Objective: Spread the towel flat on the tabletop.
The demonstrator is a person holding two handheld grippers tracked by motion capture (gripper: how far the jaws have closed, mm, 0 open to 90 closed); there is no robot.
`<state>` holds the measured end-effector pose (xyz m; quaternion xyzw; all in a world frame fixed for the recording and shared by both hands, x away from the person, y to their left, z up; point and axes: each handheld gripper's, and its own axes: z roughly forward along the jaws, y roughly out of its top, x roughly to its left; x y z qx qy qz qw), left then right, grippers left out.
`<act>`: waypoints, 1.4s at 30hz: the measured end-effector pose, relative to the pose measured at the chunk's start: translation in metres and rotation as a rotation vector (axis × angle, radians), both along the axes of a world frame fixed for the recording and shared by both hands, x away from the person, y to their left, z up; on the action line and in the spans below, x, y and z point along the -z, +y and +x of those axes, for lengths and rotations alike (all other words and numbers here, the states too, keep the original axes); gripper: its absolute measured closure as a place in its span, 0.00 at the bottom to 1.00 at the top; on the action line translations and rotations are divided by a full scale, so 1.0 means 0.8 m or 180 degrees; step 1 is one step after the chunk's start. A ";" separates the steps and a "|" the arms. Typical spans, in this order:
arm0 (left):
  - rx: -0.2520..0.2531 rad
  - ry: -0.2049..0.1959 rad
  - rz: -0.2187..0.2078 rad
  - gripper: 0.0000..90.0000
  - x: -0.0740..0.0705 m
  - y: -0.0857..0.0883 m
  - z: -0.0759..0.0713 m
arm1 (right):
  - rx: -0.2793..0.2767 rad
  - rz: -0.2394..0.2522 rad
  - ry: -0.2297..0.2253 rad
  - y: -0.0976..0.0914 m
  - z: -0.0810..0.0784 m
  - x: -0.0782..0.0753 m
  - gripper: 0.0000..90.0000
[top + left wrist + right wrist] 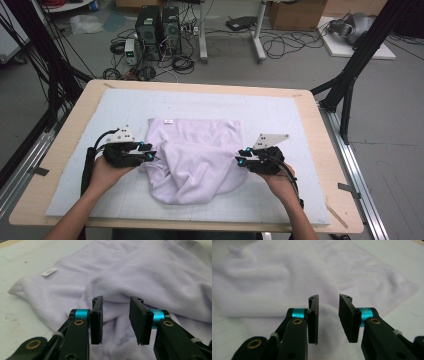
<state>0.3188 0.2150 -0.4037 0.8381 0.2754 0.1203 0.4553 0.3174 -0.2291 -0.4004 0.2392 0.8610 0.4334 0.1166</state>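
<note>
1. on the middle of the desk [320, 150], over its pale blue mat [280, 115], lies a lilac cloth [200, 150], rumpled and partly folded over itself, with its near part bunched toward the desk's near edge.
2. a small white label [168, 120] sits on the cloth near its far left corner; it shows in the left gripper view too [49, 271].
3. the left gripper [150, 156] is held in the person's left hand [107, 172] at the cloth's left side, pointing inward across the desk.
4. in the left gripper view its jaws stand apart, with a clear gap between the pads; the cloth [150, 272] lies beyond and under them, and nothing is pinched.
5. the right gripper [241, 159] is held in the right hand [277, 175] at the cloth's right side, pointing inward toward the other.
6. in the right gripper view its jaws are also apart, with the cloth [287, 270] showing through the gap, not clamped.
7. the cloth's right hem [404, 296] runs toward the mat's bare surface.
8. no containers stand on the desk; the cloth rests loose on the mat.
</note>
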 end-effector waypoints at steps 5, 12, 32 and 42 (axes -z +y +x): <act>0.0262 0.0069 0.0026 0.70 0.016 -0.008 -0.026 | -0.0244 0.0091 0.0080 0.019 -0.030 0.015 0.68; 0.0544 0.0150 0.0220 0.60 0.039 -0.032 -0.046 | -0.0507 -0.0221 0.0146 0.072 -0.045 0.042 0.52; 0.0436 0.0043 0.0229 0.97 0.027 -0.019 -0.051 | -0.0503 -0.0147 0.0084 0.047 -0.038 0.021 0.89; 0.0495 0.0088 0.0073 0.70 0.015 -0.036 -0.047 | -0.0562 0.0091 0.0086 0.058 -0.040 0.011 0.64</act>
